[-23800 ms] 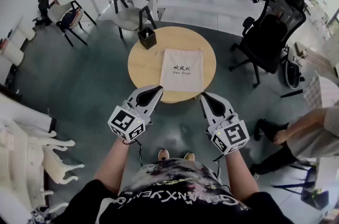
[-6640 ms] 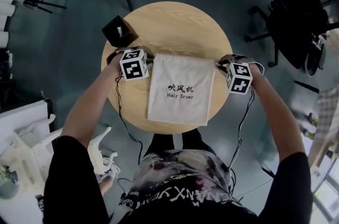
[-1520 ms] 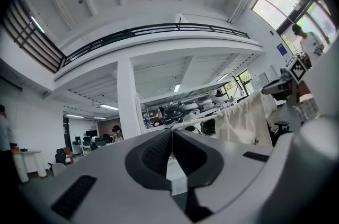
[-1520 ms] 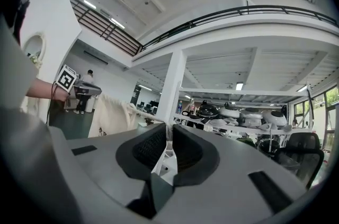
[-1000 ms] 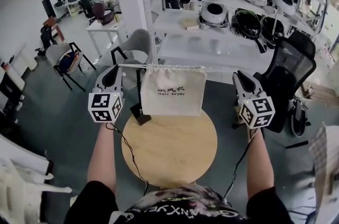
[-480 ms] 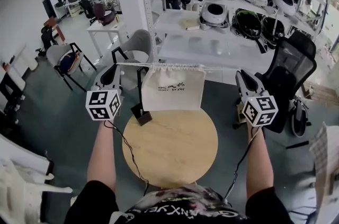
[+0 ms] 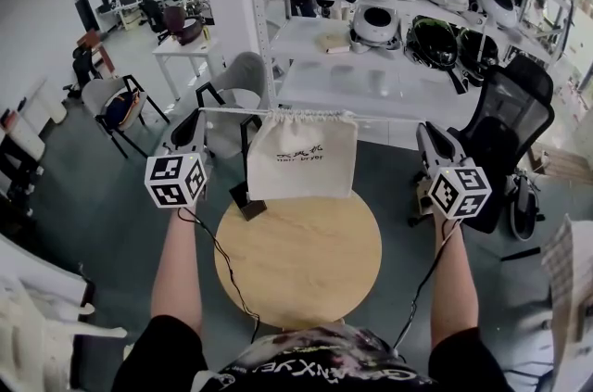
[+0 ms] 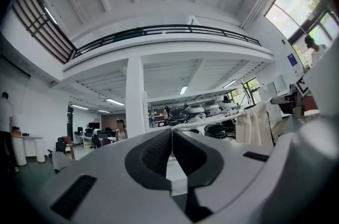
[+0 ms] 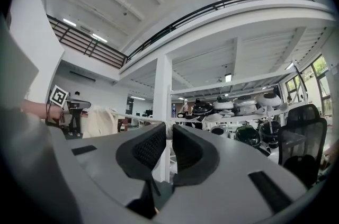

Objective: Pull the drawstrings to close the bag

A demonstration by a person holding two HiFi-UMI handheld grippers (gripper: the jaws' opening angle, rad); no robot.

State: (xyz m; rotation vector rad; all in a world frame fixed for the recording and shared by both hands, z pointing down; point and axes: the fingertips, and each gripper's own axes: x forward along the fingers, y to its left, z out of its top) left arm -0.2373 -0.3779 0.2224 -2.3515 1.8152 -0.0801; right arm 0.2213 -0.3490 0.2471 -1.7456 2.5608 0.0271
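Head view: a cream cloth bag point(image 7: 301, 160) with dark print hangs in the air above the round worktop point(image 7: 296, 265). It is slung from its drawstring point(image 7: 232, 111), which runs taut between the left gripper point(image 7: 191, 125) and the right gripper point(image 7: 427, 138). The mouth is gathered into pleats. The bag looks light, soft and limp, so the drawstring ends are the places to hold.

Left gripper view: the jaws are pressed together on the drawstring, with the bag off to the right.

Right gripper view: the jaws pinch the other end, with the bag to the left.
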